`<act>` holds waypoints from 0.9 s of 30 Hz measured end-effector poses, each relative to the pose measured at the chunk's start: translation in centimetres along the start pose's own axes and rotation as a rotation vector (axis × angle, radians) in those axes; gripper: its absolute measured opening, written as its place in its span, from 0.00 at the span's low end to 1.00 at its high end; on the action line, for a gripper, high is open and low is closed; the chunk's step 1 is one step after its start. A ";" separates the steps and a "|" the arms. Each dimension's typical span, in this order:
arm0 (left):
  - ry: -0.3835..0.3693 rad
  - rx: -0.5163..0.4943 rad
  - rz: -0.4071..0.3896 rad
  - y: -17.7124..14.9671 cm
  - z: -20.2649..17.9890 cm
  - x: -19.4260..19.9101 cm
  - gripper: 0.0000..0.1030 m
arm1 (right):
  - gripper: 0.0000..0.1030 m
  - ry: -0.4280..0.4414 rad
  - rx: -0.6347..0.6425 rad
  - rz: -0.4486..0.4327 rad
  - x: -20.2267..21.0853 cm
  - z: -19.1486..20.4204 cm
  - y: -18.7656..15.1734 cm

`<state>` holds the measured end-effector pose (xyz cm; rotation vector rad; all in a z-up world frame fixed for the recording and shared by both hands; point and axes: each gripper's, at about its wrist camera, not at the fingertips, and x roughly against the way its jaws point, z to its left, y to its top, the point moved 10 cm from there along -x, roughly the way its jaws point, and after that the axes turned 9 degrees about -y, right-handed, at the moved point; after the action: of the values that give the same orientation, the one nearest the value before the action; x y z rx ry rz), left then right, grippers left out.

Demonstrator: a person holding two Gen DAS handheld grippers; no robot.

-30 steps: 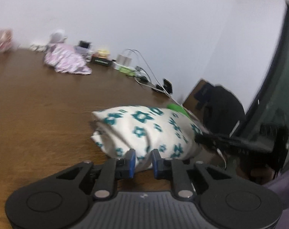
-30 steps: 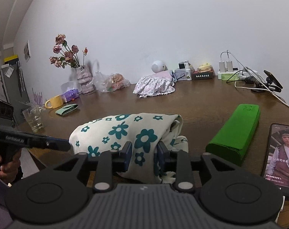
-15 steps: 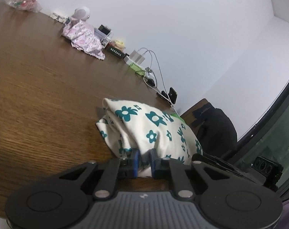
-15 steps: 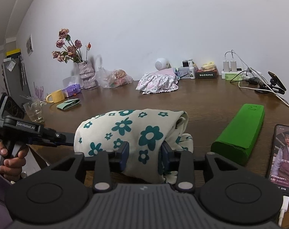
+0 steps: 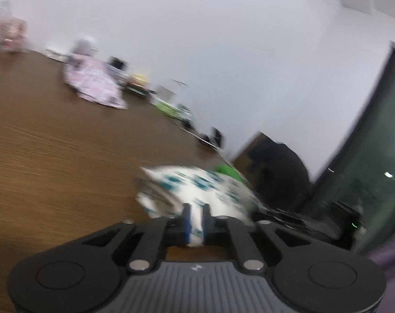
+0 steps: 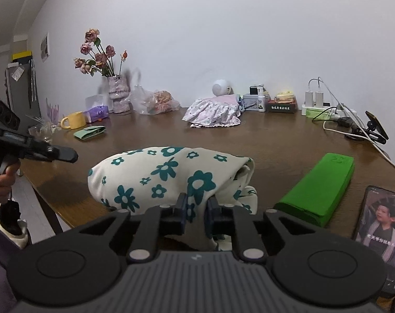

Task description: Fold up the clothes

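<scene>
A cream garment with teal flowers [image 6: 171,172] lies bunched near the front edge of the brown table [image 6: 275,143]. My right gripper [image 6: 197,200] is at its near side. Its jaws are closing, and a fold of the fabric fills the gap between the pads. Held in a hand at the left, my left gripper [image 6: 73,155] has its tips just clear of the garment's left end. In the blurred left wrist view the left gripper [image 5: 196,208] has its jaws opening, and the garment [image 5: 205,185] shows through the narrow gap.
A green case [image 6: 320,185] and a lit phone [image 6: 380,232] lie right of the garment. A pink dress [image 6: 213,112], a vase of dried roses [image 6: 117,94], a yellow mug [image 6: 76,120] and chargers with cables [image 6: 327,112] line the back. A dark chair [image 5: 280,172] stands beyond the table's end.
The right jaws have narrowed onto the fold of floral fabric. The left gripper has drawn back a little from the garment's left end, and its view has swung and blurred.
</scene>
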<state>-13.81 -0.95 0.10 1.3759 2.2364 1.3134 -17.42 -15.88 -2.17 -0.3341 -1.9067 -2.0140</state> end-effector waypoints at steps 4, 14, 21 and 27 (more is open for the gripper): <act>-0.001 0.077 0.012 -1.9 0.6 -2.2 0.16 | 0.17 0.014 -0.014 -0.002 0.0 0.0 -0.1; 0.047 0.122 -0.065 -1.4 2.2 -3.3 0.35 | 0.19 0.038 -0.019 -0.001 0.0 0.1 -0.3; 0.058 0.120 -0.085 -1.1 2.5 -2.6 0.44 | 0.20 0.045 -0.030 -0.001 -0.1 -0.1 -0.4; 0.039 0.189 -0.106 -1.0 3.6 -3.3 0.43 | 0.21 0.046 -0.028 0.001 0.0 -0.1 -0.5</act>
<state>-10.62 -1.71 -3.64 1.2791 2.4772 1.1284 -17.59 -15.94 -2.60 -0.2933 -1.8518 -2.0323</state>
